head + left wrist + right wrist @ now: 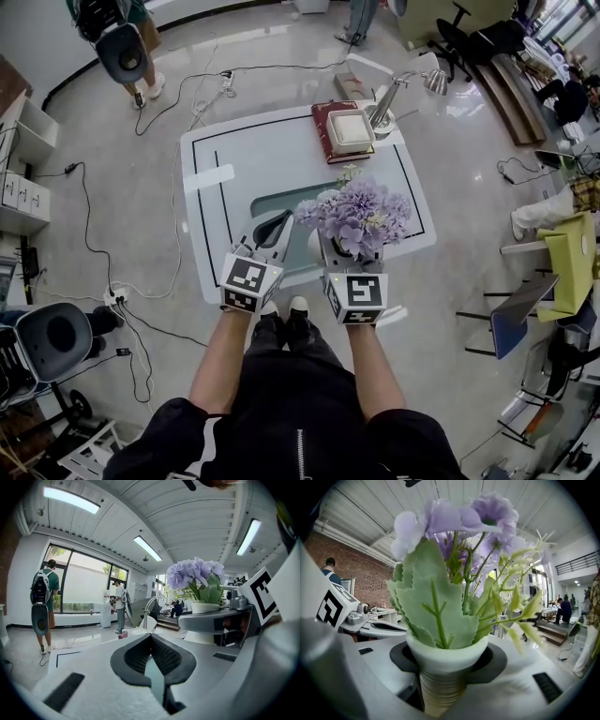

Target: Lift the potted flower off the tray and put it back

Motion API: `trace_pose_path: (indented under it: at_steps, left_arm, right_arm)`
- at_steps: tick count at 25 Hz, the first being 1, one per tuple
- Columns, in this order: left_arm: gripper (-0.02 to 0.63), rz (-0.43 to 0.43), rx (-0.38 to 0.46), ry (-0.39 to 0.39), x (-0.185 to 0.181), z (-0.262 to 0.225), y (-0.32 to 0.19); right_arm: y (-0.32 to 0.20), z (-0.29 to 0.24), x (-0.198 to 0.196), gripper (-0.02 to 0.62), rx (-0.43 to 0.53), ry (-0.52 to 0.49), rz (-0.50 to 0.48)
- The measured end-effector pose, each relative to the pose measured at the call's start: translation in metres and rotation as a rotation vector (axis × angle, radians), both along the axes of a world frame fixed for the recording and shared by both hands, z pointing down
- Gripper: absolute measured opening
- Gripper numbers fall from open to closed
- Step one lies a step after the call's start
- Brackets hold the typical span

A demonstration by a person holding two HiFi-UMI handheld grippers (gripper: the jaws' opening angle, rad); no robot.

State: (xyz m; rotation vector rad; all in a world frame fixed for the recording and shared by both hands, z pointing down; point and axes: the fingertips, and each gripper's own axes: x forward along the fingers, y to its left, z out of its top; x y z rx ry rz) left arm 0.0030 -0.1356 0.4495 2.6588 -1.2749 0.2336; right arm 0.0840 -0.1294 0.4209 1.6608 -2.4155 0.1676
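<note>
Right gripper (449, 663) clamped on pot of potted flower (440, 602), axis upright, above tray (281, 200) near-right corner; tray directly below. Left gripper (273, 228) closed, empty, over tray's near edge.

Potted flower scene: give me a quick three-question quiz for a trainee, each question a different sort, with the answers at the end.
1. True or false: the left gripper holds the potted flower.
2. The flower's blossoms are: A red, B purple, C yellow.
3. Name the silver thing by the far right corner of the table.
Key: 1 false, the left gripper is empty; 2 B; 3 a desk lamp.
</note>
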Motion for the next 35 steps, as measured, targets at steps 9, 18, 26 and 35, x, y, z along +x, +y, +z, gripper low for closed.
trace_pose_path:
  at_steps: [9,18,26,35]
  left_arm:
    - [0.005,-0.028,-0.018,-0.019,-0.013,0.008,-0.001]
    - [0.005,-0.079,-0.029,-0.041,-0.036,0.012,0.001]
    - [0.005,-0.130,-0.021,-0.057,-0.059,0.004,0.001]
    - [0.005,-0.192,-0.034,-0.080,-0.081,0.006,0.008]
  right_arm:
    - [-0.009,0.013,-0.007,0.229,-0.014,0.004,-0.029]
    - [-0.024,0.033,-0.017,0.229,-0.030,0.006,-0.068]
    - [-0.038,0.058,-0.034,0.229,0.005,0.051,-0.129]
    - [-0.052,0.079,-0.048,0.229,0.049,0.059,-0.182]
